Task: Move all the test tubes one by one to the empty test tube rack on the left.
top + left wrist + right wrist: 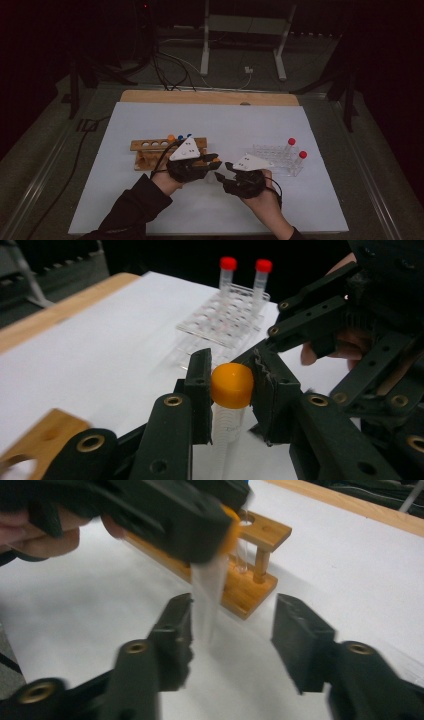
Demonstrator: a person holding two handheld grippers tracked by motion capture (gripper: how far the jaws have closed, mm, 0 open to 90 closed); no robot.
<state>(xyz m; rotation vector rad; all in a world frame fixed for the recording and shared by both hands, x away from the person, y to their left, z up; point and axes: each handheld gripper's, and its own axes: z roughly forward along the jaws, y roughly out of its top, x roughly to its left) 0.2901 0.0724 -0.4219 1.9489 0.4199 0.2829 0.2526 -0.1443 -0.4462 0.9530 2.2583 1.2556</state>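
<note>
- Clear plastic test tube with orange screw cap (231, 385): held above the white table mat (225, 125), light, smooth, slippery; best gripped at the cap
- Left gripper (230, 390): clamped on that cap
- Right gripper (232, 640): jaws apart around the tube's lower end
- Wooden tube rack (150, 146): just behind

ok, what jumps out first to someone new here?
The orange-capped tube pinched at its cap in the left tool, mid-table in front of the wooden rack. The right tool stands open just below it. Two red-capped tubes stand in the clear rack at right.
</note>
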